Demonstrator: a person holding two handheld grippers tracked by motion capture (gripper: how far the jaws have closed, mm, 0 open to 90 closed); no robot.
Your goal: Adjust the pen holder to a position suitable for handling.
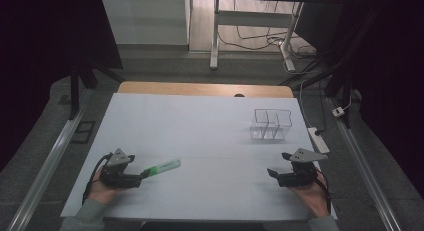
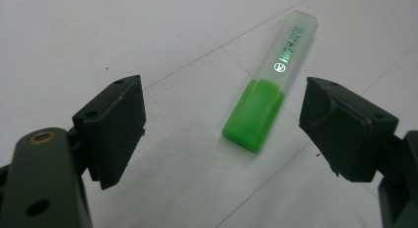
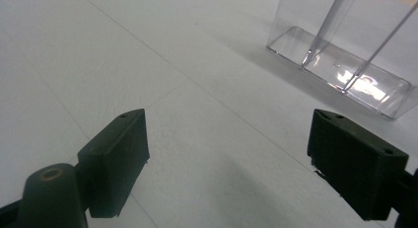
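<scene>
A green highlighter (image 1: 163, 167) (image 2: 268, 85) with a clear barrel and a green cap lies flat on the white table (image 1: 200, 136), cap end toward my left gripper. My left gripper (image 1: 143, 175) (image 2: 222, 122) sits low at the front left, open, its jaws on either side of the cap end without touching it. At the front right my right gripper (image 1: 277, 163) (image 3: 229, 161) rests open with nothing between its jaws. A clear plastic organizer (image 1: 270, 125) (image 3: 345, 45) with dividers stands farther back, beyond the right gripper.
A wooden strip (image 1: 205, 89) edges the far side of the table. Beyond it stand desk legs and cables (image 1: 260, 38) on the floor. A power strip (image 1: 318, 139) lies just off the right edge, and metal rails run along both sides.
</scene>
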